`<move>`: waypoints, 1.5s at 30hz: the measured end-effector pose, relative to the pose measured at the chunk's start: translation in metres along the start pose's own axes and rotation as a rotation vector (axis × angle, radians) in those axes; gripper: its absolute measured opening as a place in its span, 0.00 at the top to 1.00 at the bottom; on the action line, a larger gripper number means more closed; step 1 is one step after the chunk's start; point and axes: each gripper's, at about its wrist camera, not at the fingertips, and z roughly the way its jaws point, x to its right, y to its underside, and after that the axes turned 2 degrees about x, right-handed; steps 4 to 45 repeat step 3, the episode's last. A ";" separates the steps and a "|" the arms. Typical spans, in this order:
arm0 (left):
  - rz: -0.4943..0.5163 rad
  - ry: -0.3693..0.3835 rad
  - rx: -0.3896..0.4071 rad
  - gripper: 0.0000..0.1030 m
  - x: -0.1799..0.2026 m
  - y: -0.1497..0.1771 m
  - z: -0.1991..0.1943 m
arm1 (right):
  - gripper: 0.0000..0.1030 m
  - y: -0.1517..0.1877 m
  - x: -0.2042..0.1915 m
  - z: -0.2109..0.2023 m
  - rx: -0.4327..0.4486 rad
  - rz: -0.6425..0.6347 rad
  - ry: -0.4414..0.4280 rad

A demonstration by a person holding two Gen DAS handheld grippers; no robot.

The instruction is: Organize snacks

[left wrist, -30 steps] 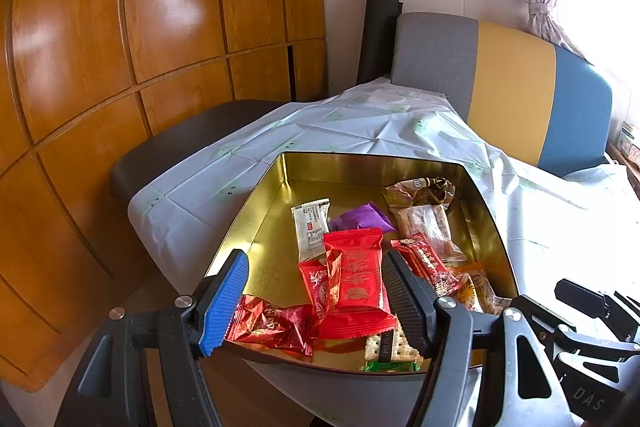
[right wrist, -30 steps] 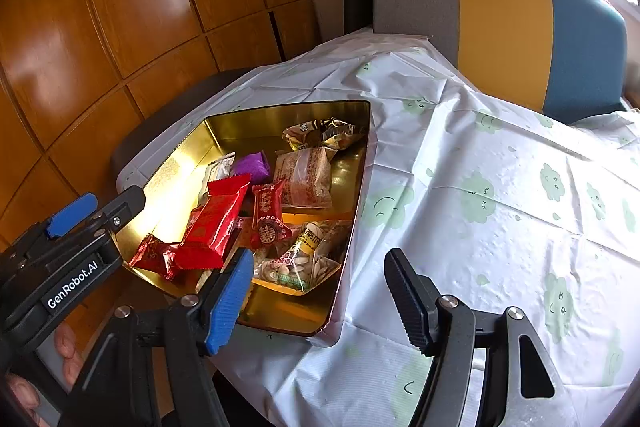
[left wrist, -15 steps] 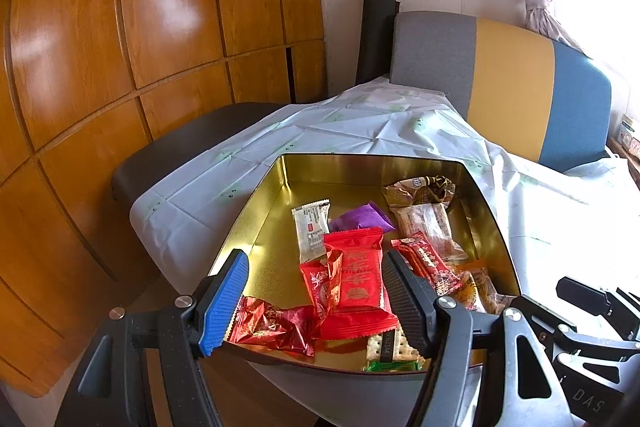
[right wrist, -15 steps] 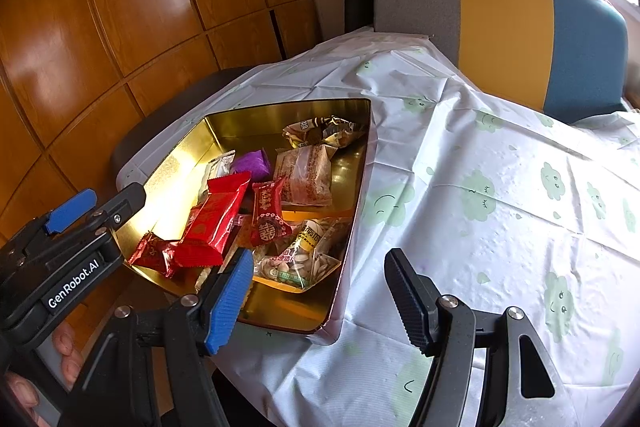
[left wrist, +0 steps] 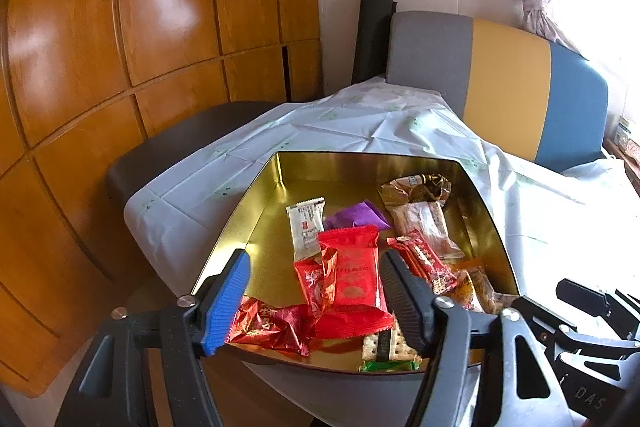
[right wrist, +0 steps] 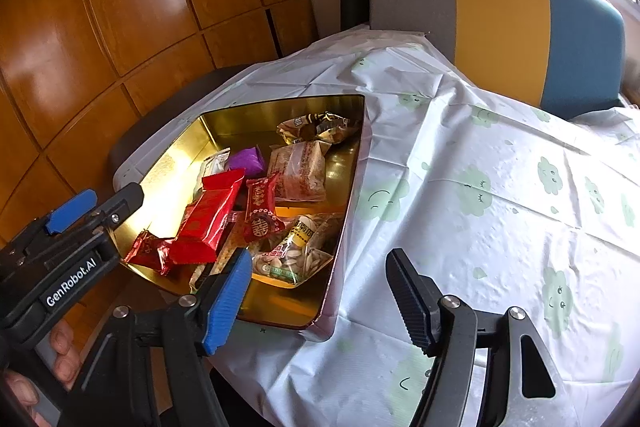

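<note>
A gold tin (left wrist: 256, 227) (right wrist: 352, 187) on the table holds several snack packets. Among them are a large red packet (left wrist: 356, 275) (right wrist: 212, 219), a purple one (left wrist: 356, 219), a white one (left wrist: 306, 227), a clear biscuit pack (right wrist: 300, 171) and a seed bag (right wrist: 296, 251). My left gripper (left wrist: 314, 259) (right wrist: 100, 203) hovers at the tin's near edge. Its jaws are closing, and the pads touch nothing. The red packet lies beyond them in the tin. My right gripper (right wrist: 320, 259) (left wrist: 580, 291) stands open over the tin's near right corner, with nothing in it.
The white tablecloth (right wrist: 500, 187) with green cloud faces hangs over the table's edge. A grey, yellow and blue chair (right wrist: 500, 23) stands behind, a dark seat (left wrist: 180, 147) to the left, and wooden panels (left wrist: 120, 47) beyond. A person's hand (right wrist: 60, 355) grips the left gripper's handle.
The left gripper's jaws have drawn slightly closer together. Both hands, the tin and the snacks have stayed where they were.
</note>
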 end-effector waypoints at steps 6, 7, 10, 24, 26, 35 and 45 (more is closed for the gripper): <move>-0.006 0.006 -0.008 0.37 -0.002 -0.002 0.002 | 0.32 -0.003 0.011 -0.003 0.014 0.015 0.021; -0.006 0.006 -0.008 0.37 -0.002 -0.002 0.002 | 0.32 -0.003 0.011 -0.003 0.014 0.015 0.021; -0.006 0.006 -0.008 0.37 -0.002 -0.002 0.002 | 0.32 -0.003 0.011 -0.003 0.014 0.015 0.021; -0.006 0.006 -0.008 0.37 -0.002 -0.002 0.002 | 0.32 -0.003 0.011 -0.003 0.014 0.015 0.021; -0.006 0.006 -0.008 0.37 -0.002 -0.002 0.002 | 0.32 -0.003 0.011 -0.003 0.014 0.015 0.021; -0.006 0.006 -0.008 0.37 -0.002 -0.002 0.002 | 0.32 -0.003 0.011 -0.003 0.014 0.015 0.021; -0.006 0.006 -0.008 0.37 -0.002 -0.002 0.002 | 0.32 -0.003 0.011 -0.003 0.014 0.015 0.021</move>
